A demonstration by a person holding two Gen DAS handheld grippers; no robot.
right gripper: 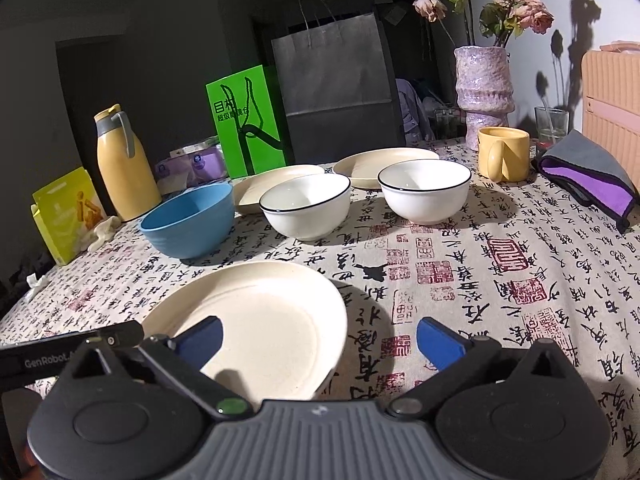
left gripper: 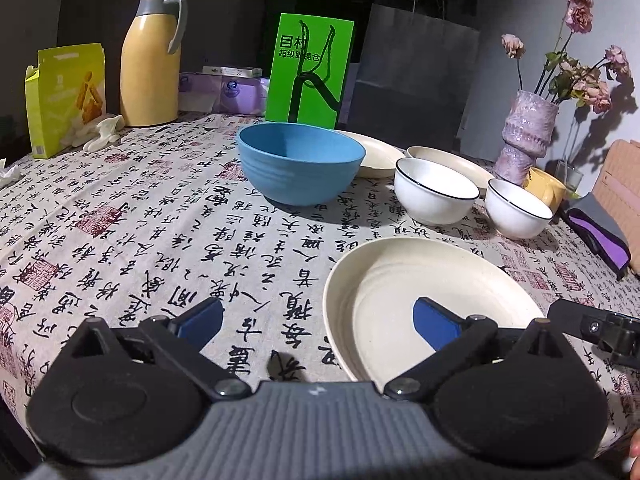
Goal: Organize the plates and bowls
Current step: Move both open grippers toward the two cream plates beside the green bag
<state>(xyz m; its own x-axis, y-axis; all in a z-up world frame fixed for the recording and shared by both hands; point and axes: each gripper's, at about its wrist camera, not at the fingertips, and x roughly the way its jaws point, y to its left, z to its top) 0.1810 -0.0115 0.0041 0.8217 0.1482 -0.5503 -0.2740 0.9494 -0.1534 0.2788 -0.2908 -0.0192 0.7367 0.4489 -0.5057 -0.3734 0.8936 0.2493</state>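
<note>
Right wrist view shows the plates (right gripper: 248,336) and bowls (right gripper: 306,206) lying scattered and unstacked on the table (right gripper: 500,280); sorting looks barely begun, with right gripper (right gripper: 318,342) and left gripper (left gripper: 318,320) both spread wide, holding nothing.

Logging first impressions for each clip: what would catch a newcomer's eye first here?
Probably the cream plate lying nearest, on a tablecloth printed with black writing. Behind it stand a blue bowl and two white bowls, and a bright green card stands upright at the back.
</note>
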